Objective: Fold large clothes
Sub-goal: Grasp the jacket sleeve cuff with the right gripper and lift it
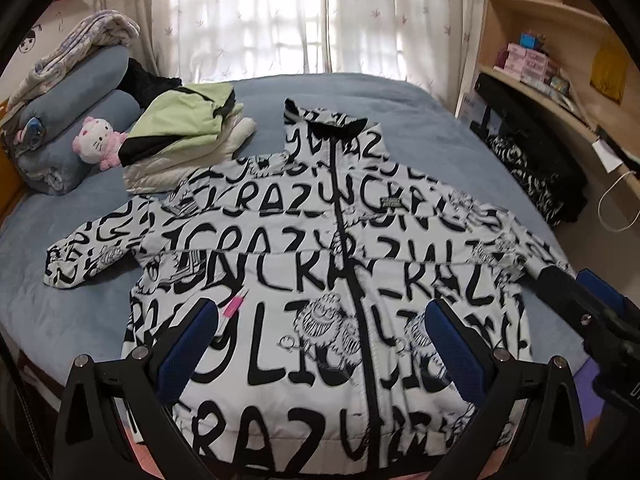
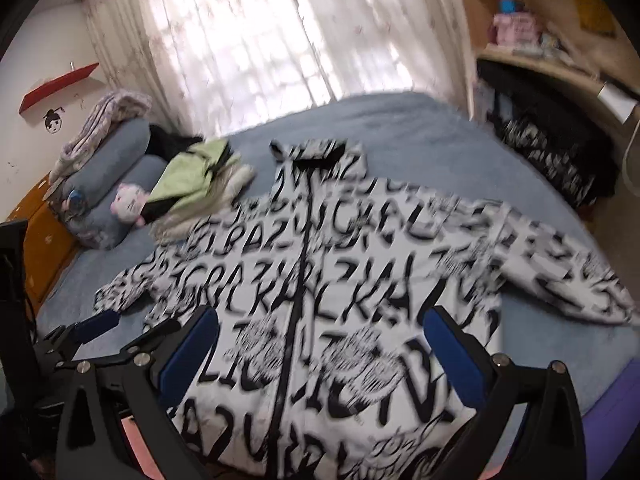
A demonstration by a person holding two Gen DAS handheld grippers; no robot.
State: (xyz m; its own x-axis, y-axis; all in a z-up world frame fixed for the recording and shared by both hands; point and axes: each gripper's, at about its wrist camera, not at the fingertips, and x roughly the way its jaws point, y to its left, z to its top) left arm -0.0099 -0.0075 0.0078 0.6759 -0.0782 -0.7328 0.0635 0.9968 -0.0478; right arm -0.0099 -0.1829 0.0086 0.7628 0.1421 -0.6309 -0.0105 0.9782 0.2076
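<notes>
Jacket: smooth padded cloth, slight sheen. Bedspread: matt soft fabric. Shelves: pale wood. Curtains: sheer cloth.

A white jacket printed with black lettering is spread front-up on the blue bed, zipped, with both sleeves laid outward. The right hand-held gripper is held above its lower half, blue pads wide apart and empty. The left hand-held gripper is seen at the left edge. Folded clothes are stacked beside the collar. The picture is blurred.
</notes>
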